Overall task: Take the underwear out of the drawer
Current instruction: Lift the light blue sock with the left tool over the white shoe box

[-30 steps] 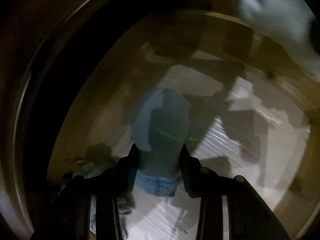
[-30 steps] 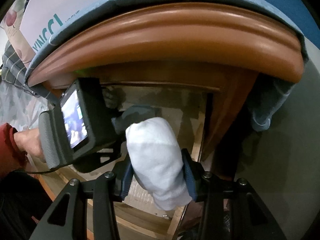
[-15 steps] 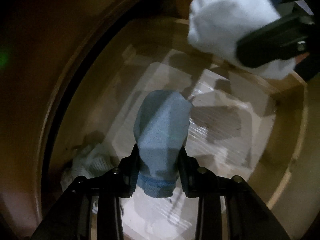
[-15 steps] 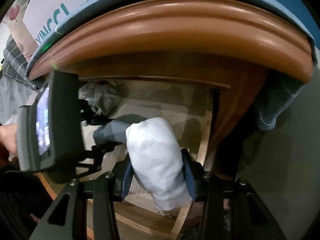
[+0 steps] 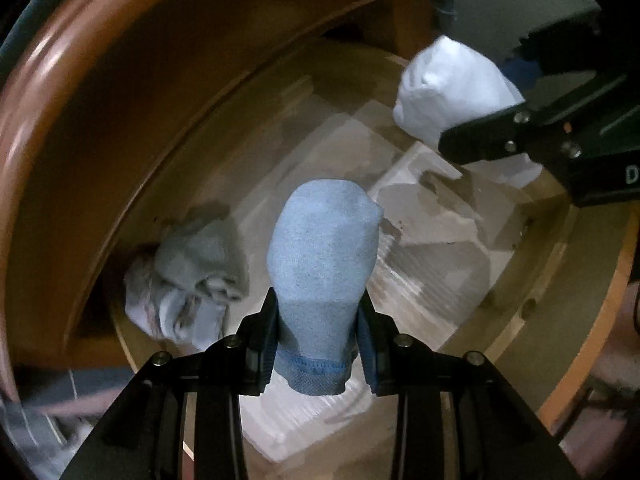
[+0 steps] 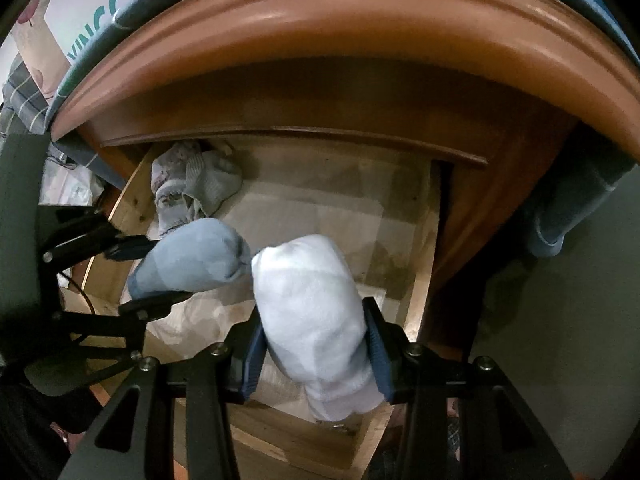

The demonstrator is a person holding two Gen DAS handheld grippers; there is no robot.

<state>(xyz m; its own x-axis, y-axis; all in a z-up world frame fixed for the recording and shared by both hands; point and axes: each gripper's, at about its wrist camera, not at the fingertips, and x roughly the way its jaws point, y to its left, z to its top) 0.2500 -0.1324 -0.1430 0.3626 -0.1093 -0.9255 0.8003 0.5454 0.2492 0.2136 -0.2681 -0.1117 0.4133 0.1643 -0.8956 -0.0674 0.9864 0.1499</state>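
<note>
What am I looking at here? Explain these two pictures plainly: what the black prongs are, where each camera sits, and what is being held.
No robot here: a person carries a hand-held gripper in each hand, each with a camera looking along its two black fingers. The left camera's picture shows the left hand-held gripper clamped on a blue rolled garment. The right camera's picture shows the right hand-held gripper clamped on a white rolled garment. Both hang over an open wooden drawer under a brown rounded furniture top. A crumpled pale grey bundle lies in the drawer's far left corner. Each gripper also appears in the other's picture.
</note>
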